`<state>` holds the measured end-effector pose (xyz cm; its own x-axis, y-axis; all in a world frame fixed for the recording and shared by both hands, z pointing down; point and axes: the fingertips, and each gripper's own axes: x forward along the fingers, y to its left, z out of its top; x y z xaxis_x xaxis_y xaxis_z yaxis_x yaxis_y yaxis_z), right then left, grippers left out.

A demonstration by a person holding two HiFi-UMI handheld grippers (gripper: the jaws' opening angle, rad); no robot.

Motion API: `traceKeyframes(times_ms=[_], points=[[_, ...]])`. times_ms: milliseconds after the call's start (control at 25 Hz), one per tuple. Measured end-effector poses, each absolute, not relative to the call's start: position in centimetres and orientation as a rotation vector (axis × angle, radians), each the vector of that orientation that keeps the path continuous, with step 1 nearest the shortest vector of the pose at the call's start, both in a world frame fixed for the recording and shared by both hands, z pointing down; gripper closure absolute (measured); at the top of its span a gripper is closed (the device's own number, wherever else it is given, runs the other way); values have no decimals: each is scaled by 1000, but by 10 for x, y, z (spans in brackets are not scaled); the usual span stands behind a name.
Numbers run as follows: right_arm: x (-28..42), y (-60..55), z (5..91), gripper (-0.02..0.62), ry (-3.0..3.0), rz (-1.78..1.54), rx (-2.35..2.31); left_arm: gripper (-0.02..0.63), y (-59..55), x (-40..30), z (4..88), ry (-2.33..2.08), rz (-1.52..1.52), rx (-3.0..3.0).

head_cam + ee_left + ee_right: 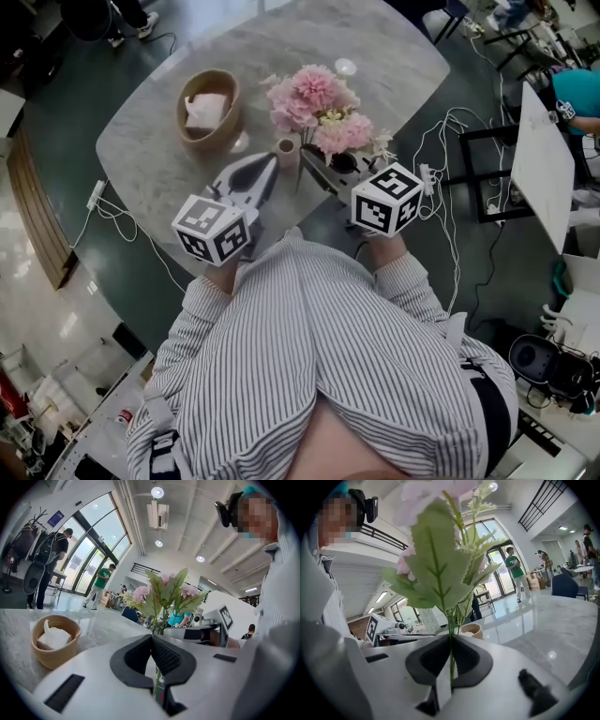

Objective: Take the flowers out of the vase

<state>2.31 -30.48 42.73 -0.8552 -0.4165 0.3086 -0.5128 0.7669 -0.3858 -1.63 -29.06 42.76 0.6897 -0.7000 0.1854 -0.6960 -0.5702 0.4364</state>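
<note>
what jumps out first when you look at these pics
The bunch of pink flowers near the middle of the marble table draws the eye first, its green stem pinched between the fingers of the right gripper. To its left in the head view sits a wooden bowl holding a white napkin.

Pinstriped shirt; white, black-padded tongs carrying chequered marker cubes.
</note>
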Motion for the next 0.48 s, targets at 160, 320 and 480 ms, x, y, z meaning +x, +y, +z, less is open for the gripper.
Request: traceKeyframes(times_ms=[160, 320, 480], points=[[24, -305, 427, 572, -2759, 688, 736, 595, -290, -16, 429, -1073, -8, 2420], [24, -305, 428, 572, -2762, 688, 739, 594, -291, -16, 431, -1074, -5, 2416], [24, -305, 427, 572, -2766, 690, 736, 595, -291, -16, 431, -1078, 5, 2417]])
